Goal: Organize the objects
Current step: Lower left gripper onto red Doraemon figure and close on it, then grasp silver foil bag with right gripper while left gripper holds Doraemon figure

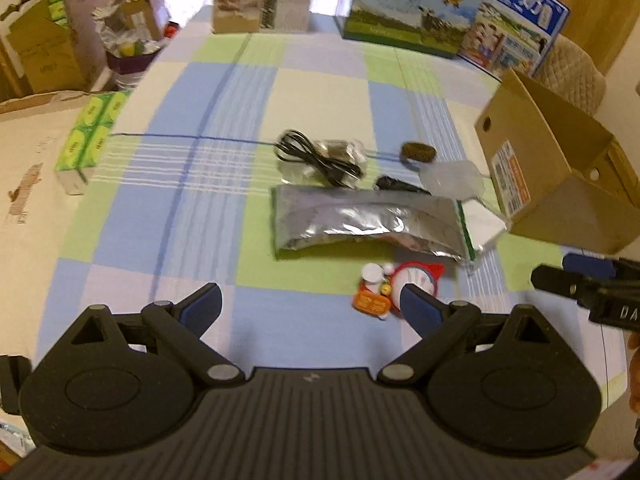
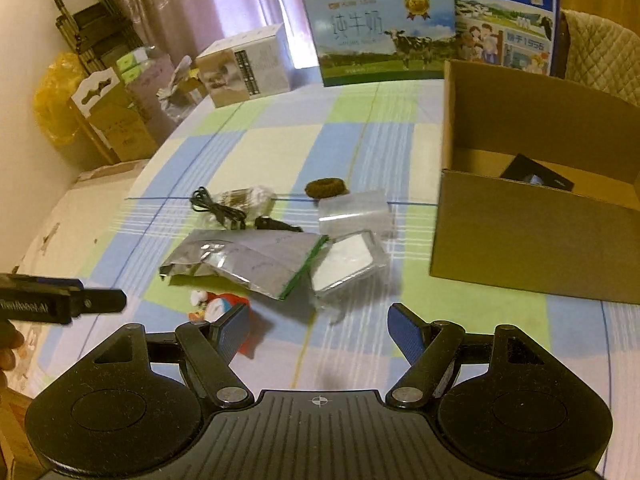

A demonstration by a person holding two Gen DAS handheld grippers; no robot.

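Left gripper [image 1: 310, 304] spread wide, empty, above checked tablecloth [image 1: 200, 184]. Cartoon toy [image 1: 394, 286] just beyond its right finger, partly hidden. Right gripper [image 2: 318, 330] likewise spread wide, holding nothing; toy just beside its left finger. Foil bag [image 2: 248, 260] beyond, then black cable [image 2: 218, 206]. Open cardboard box [image 2: 532, 240] at right. Bare cloth at left.

checked tablecloth [image 2: 280, 140] | on it: foil pouch [image 2: 248, 262], black cable [image 2: 218, 208], cardboard box [image 2: 532, 240], milk cartons [image 2: 380, 36]
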